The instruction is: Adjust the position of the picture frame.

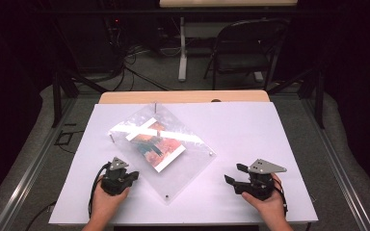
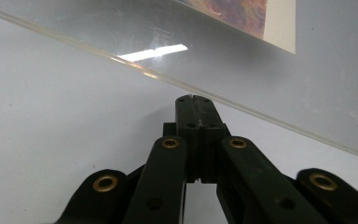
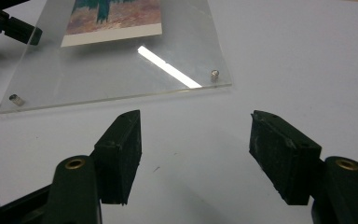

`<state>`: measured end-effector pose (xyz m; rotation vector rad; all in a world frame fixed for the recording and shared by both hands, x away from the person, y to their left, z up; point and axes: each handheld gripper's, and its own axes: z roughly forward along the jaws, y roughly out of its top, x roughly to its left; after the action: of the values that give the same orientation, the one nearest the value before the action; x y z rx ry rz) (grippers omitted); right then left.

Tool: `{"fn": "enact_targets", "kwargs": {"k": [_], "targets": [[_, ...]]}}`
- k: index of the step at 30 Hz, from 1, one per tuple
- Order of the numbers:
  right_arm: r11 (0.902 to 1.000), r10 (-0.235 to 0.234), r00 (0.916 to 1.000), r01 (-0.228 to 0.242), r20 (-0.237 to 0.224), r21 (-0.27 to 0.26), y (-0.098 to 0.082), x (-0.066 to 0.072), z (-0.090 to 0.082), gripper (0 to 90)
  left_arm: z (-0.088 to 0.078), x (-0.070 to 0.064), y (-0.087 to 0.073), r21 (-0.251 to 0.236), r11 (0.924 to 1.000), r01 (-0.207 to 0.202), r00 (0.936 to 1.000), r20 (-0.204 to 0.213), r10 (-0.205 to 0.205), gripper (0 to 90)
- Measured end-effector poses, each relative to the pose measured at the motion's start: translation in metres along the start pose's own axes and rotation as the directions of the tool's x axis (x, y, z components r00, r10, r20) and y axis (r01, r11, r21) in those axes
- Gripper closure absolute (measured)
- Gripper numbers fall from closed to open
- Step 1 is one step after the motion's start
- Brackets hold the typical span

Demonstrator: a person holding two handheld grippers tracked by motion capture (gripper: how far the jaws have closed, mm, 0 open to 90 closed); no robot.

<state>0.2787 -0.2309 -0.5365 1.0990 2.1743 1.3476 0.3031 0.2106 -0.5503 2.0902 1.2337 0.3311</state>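
Down at the near left, the left gripper [image 1: 123,174] has its jaws pressed together on nothing, tips just short of the near-left edge of the clear acrylic frame [image 1: 183,163]. Opposite, the right gripper [image 3: 193,140] stands with jaws spread wide and empty, pointed at the frame's near-right edge but apart from it. Beyond them, the frame lies flat and cornerwise on the white surface [image 1: 250,130], a colourful picture [image 1: 155,144] under its clear sheet and small metal pins [image 3: 214,73] at its corners.
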Motion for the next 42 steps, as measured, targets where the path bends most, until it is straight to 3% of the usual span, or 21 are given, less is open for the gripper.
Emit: {"fn": "enact_targets", "kwargs": {"k": [7, 10, 20, 31, 42], "targets": [[1.0, 0.004, 1.0, -0.004, -0.004, 0.001, 0.001, 0.001, -0.001, 34.7, 0.002, -0.006, 0.001, 0.017, 0.9998, -0.012, 0.9998, 0.016, 0.012, 90.0], [0.9999, 0.012, 0.9999, -0.012, 0.0, 0.001, 0.0, -0.001, -0.001, 33.7, 0.003, -0.011, 0.003, 0.024, 0.9989, -0.041, 0.9991, 0.011, 0.041, 90.0], [0.9991, 0.041, 0.9991, -0.04, 0.009, -0.012, -0.001, -0.006, -0.001, 32.6, 0.007, -0.019, 0.008, 0.029, 0.9987, -0.042, 0.9982, 0.045, 0.04, 90.0], [0.9983, 0.056, 0.9983, -0.056, 0.014, -0.015, -0.002, -0.009, -0.002, 32.6, 0.02, -0.031, 0.022, 0.05, 0.9955, -0.081, 0.9939, 0.079, 0.077, 90.0], [0.9974, 0.071, 0.9974, -0.071, 0.014, -0.015, -0.003, -0.012, -0.003, 32.4, 0.039, -0.044, 0.041, 0.045, 0.9955, -0.083, 0.99, 0.118, 0.077, 90.0]]}}
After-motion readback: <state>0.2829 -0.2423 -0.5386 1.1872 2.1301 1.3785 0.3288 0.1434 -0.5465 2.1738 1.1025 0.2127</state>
